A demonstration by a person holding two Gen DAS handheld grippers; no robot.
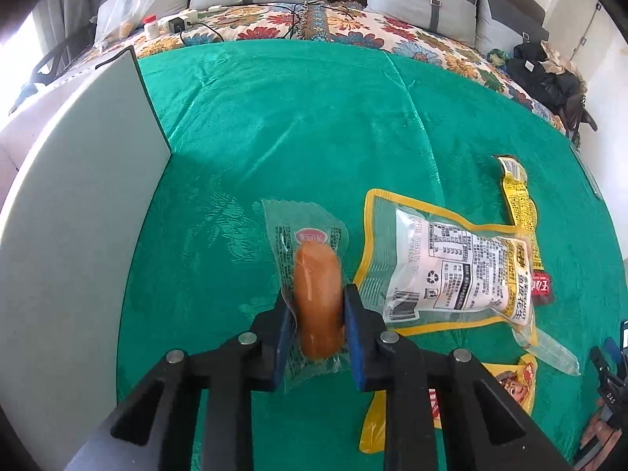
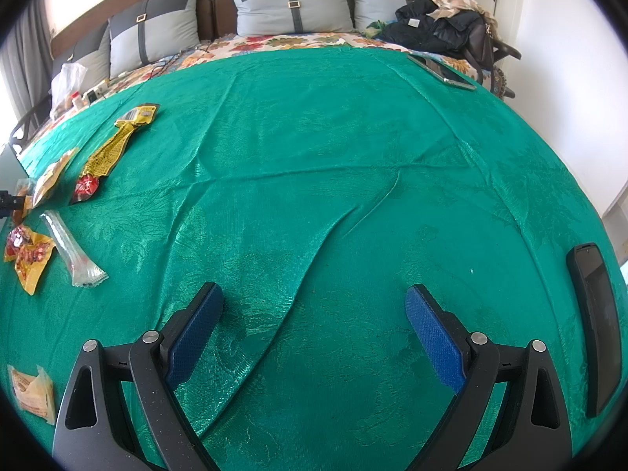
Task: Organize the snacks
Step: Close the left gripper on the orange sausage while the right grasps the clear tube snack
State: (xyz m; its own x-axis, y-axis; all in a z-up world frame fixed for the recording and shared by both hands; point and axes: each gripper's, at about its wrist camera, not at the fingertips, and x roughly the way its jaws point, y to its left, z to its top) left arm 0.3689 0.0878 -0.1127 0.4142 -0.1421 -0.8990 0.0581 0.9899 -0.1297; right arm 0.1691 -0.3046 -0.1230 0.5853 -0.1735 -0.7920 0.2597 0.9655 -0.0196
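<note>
Left hand-held gripper (image 1: 317,310) clamps sausage packet (image 1: 310,274); peanut bag (image 1: 451,271) just beside; right hand-held gripper (image 2: 314,333) agape.

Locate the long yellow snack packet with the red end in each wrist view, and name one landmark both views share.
Left wrist view: the long yellow packet lies at right of centre, beyond the white peanut bag, its red end partly hidden behind that bag.
Right wrist view: the same packet lies at upper left, running diagonally.
Shared landmark: the clear tube-shaped wrapper on the green cloth.
</note>
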